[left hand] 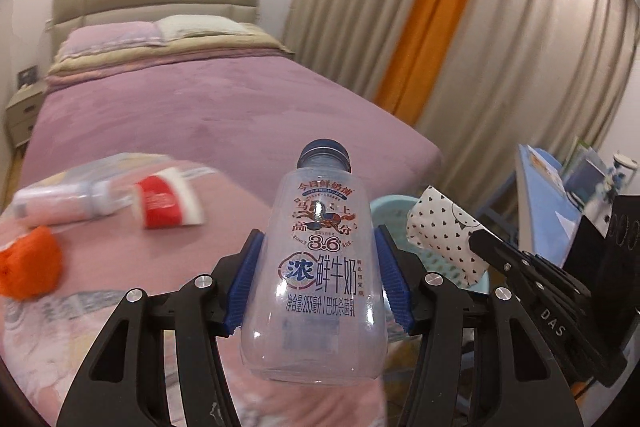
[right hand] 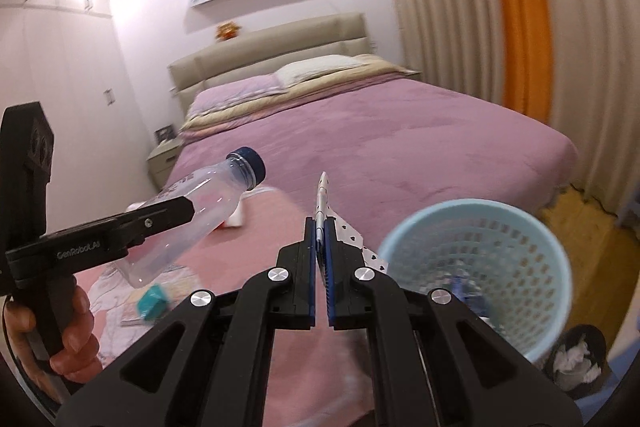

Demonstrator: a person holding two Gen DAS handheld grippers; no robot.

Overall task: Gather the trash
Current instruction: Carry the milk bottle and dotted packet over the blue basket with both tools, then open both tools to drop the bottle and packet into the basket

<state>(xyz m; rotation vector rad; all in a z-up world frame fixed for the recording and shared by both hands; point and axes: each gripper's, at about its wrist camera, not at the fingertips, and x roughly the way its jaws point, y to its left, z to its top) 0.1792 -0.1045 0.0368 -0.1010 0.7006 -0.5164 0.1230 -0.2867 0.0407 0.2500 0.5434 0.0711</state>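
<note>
Plush purple bed behind; my left hand-held gripper clamps one clear plastic bottle, my right hand-held gripper pinches one heart-print wrapper beside one perforated basket.

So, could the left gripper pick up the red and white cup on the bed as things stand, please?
Probably not yet: the left gripper is shut on the empty milk bottle, so it would have to drop that before reaching the cup.

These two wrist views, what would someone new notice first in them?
First, the clear empty milk bottle with a blue cap, clamped in the left tool above the pink bed. Next, the heart-dotted white wrapper pinched in the right tool, just left of the pale blue basket. Behind, an orange curtain stripe stands out.
</note>
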